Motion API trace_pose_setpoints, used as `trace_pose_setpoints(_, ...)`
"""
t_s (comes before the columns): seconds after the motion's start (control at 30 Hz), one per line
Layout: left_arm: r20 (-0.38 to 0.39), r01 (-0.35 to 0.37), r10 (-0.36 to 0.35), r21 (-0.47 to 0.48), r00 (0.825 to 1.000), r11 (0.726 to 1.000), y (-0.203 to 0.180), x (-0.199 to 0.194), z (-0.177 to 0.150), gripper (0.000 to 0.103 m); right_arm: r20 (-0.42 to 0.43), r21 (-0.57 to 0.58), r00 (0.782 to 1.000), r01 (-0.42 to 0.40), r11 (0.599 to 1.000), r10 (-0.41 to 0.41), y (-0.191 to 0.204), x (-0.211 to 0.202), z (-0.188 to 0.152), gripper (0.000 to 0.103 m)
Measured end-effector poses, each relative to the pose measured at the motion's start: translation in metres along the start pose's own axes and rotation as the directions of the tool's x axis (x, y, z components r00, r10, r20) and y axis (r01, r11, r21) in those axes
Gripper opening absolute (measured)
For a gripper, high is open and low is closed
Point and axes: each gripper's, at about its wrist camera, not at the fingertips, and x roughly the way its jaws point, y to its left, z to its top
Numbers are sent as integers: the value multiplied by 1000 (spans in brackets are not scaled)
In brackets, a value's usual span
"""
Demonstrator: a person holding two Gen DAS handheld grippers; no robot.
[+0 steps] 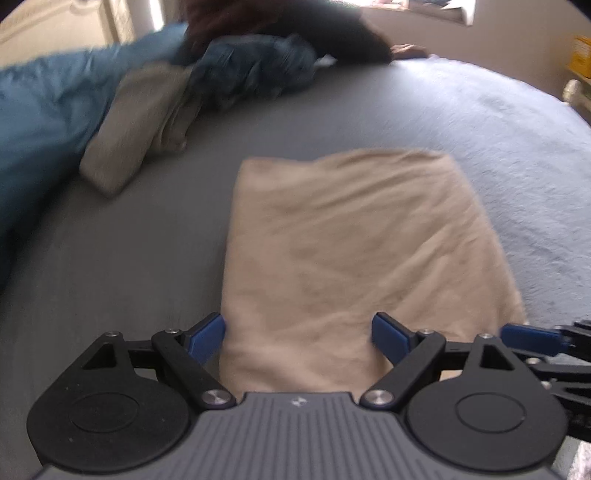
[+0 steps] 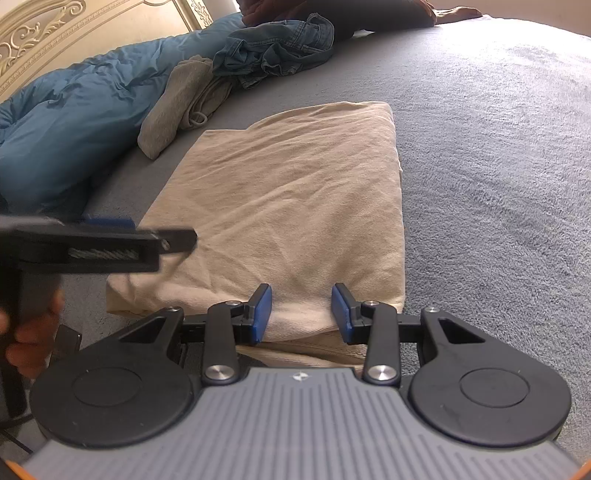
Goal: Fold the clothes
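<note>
A beige garment (image 1: 351, 251) lies folded into a rectangle on the bed. In the left wrist view my left gripper (image 1: 299, 336) is open over its near edge, the left pad just off the cloth's left side. My right gripper (image 2: 302, 314) is open too, low over the near right corner of the same beige garment (image 2: 295, 192), with cloth showing between the pads. Neither holds the fabric. The left gripper (image 2: 155, 232) shows side-on at the left, held by a hand (image 2: 33, 332). One finger (image 1: 532, 336) of the right gripper shows at the right edge.
A folded grey garment (image 2: 173, 103) and crumpled jeans (image 2: 277, 48) lie at the far left, beside a blue duvet (image 2: 74, 122). An ornate headboard (image 2: 55, 33) stands behind. A person in dark clothing (image 1: 295, 26) leans on the far edge. The grey-blue blanket (image 2: 498, 184) spreads to the right.
</note>
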Motion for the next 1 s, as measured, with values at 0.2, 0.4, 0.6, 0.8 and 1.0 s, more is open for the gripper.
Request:
trace_pose_setpoints(0.2,-20,13,-14,-46,1000,999,5,3,0,95,-1,0,1000,1,1000,-1,0,0,0,35)
trace_pose_setpoints(0.4,-33,20,-22,-74,999,997,8,3,-2,95,0,-4,1000,4,1000,-4,0,-1,0,36)
trace_pose_setpoints(0.6,-38,19,-23,-81,999,997,9,3,-1,95,61,-66,998,34,997,-29,11,-10,1,38)
trace_pose_setpoints(0.8,-42,21,-25,-82,999,996,10,5,0,96,108,-160,994,-1,987,19,26,-15,1,38)
trace_pose_setpoints(1.0,-46,21,-25,-80,999,997,11,5,-1,96,34,-232,998,56,971,-50,35,3,-4,42)
